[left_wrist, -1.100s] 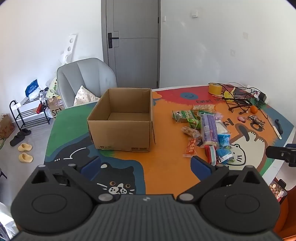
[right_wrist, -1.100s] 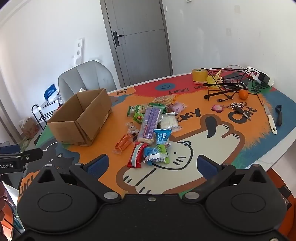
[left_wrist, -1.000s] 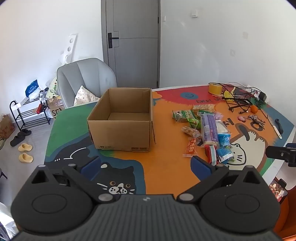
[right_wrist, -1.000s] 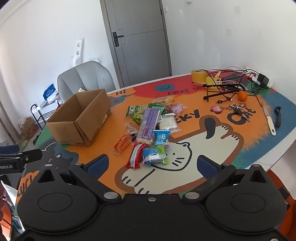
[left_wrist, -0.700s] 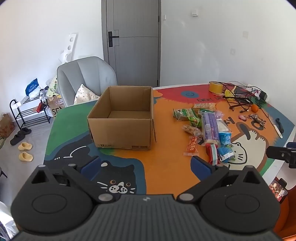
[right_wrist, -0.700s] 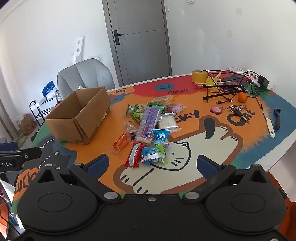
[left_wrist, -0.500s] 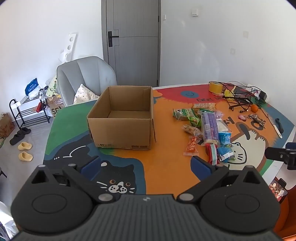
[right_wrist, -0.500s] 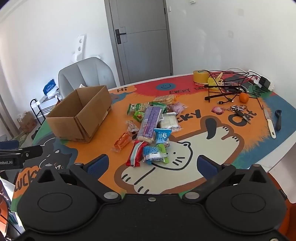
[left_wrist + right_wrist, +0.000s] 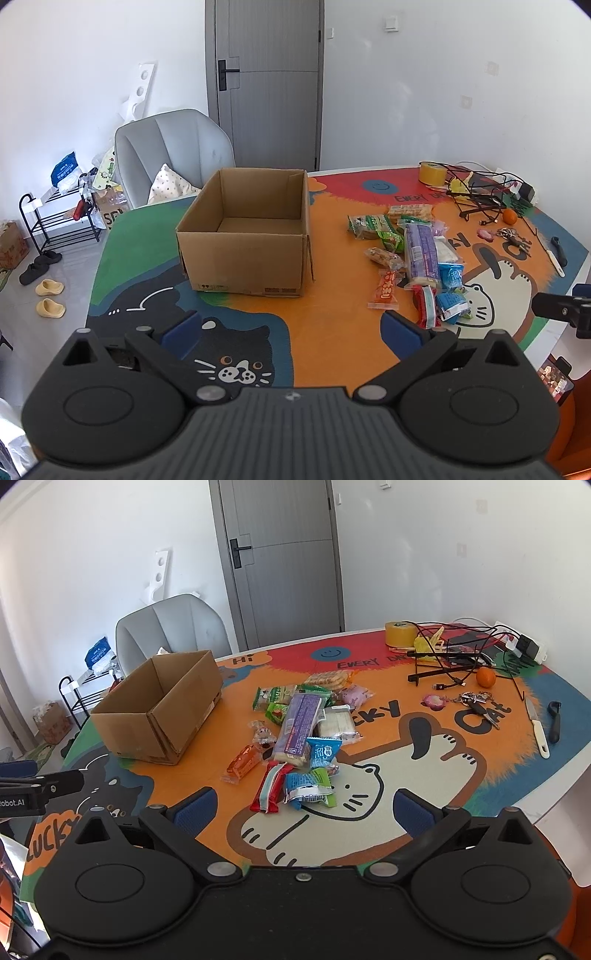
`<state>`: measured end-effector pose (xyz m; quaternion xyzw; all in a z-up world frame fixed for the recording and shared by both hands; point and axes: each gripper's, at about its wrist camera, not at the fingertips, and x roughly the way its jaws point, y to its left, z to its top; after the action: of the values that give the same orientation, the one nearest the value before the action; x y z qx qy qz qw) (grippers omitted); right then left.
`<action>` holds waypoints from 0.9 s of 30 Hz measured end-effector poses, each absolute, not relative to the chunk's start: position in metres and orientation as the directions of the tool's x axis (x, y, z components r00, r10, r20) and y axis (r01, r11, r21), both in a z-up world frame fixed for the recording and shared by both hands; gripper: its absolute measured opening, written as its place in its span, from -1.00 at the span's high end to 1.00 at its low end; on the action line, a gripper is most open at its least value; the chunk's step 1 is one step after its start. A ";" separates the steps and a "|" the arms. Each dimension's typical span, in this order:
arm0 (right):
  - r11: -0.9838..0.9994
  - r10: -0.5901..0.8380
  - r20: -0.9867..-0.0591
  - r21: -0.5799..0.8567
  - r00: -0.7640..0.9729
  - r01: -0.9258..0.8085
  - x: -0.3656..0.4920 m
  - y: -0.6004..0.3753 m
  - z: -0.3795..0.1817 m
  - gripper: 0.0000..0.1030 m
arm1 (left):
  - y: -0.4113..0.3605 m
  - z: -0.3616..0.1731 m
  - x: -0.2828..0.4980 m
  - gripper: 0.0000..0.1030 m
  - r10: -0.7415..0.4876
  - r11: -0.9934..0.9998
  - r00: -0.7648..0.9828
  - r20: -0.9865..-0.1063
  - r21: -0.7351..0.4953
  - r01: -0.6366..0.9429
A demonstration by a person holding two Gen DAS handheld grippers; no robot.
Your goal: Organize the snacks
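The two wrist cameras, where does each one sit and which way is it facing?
Left wrist: on the left tongs, open, above the table's near edge, facing the cardboard box.
Right wrist: on the right tongs, open, facing the snack pile.
Both show box, snacks, grey door; each glimpses the other's black tool at its edge.

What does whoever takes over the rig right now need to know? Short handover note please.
Left gripper: open, empty, held above the near table edge, facing the cardboard box.
Right gripper: open, empty, facing the snack pile.
Box: upright, flaps open; the part of its floor in view is bare.
Snacks: all loose on the cat-print mat to the right of the box; nearest the right gripper are the red packet and the blue-green packet.
Done: nothing boxed that I can see.
Left: move every snack into the box. Tape, cables, keys, orange and knife are not snacks.
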<state>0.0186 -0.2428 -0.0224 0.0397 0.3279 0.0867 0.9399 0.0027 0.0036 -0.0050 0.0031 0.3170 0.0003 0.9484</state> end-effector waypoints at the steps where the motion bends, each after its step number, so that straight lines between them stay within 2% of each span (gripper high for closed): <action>1: 0.982 0.189 -0.610 0.132 0.770 -0.137 0.019 -0.243 -0.022 -1.00 | 0.004 -0.005 0.003 -0.99 0.003 1.000 0.799 -0.601 0.006 0.001; 27: 0.983 0.183 -0.609 0.122 0.772 -0.138 0.019 -0.242 -0.022 -1.00 | 0.004 -0.002 0.001 -0.99 -0.003 1.000 0.801 -0.598 0.002 0.006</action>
<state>0.0187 -0.2423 -0.0217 0.0352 0.3267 0.0853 0.9406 0.0011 0.0040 -0.0024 0.0020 0.3153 -0.0024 0.9490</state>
